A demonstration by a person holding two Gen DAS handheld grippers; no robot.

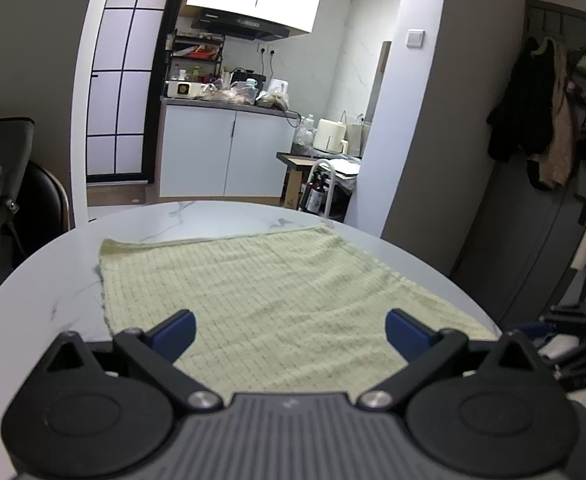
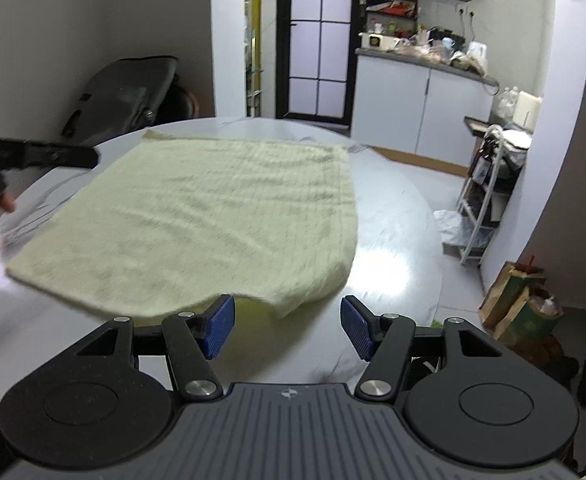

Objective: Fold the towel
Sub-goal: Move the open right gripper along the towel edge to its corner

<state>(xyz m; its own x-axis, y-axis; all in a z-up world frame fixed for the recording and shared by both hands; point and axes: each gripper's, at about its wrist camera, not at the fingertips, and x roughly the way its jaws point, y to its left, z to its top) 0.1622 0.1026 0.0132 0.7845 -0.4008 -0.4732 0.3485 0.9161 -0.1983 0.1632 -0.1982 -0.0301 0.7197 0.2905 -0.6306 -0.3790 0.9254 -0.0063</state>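
A pale green waffle-weave towel (image 1: 261,292) lies spread flat on a round white marble table (image 1: 53,280). My left gripper (image 1: 291,336) is open above the towel's near edge, its blue pads apart. In the right wrist view the towel (image 2: 197,216) lies flat, with its near right corner slightly lifted and curled. My right gripper (image 2: 287,326) is open just in front of that corner and holds nothing. The right gripper's body also shows at the right edge of the left wrist view (image 1: 573,344). The left gripper shows at the left edge of the right wrist view (image 2: 33,156).
A dark chair with a bag (image 1: 1,200) stands left of the table. Beyond the table are kitchen cabinets (image 1: 221,152), a white trolley (image 2: 489,200) and paper bags on the floor (image 2: 521,304). Bare tabletop (image 2: 393,240) lies right of the towel.
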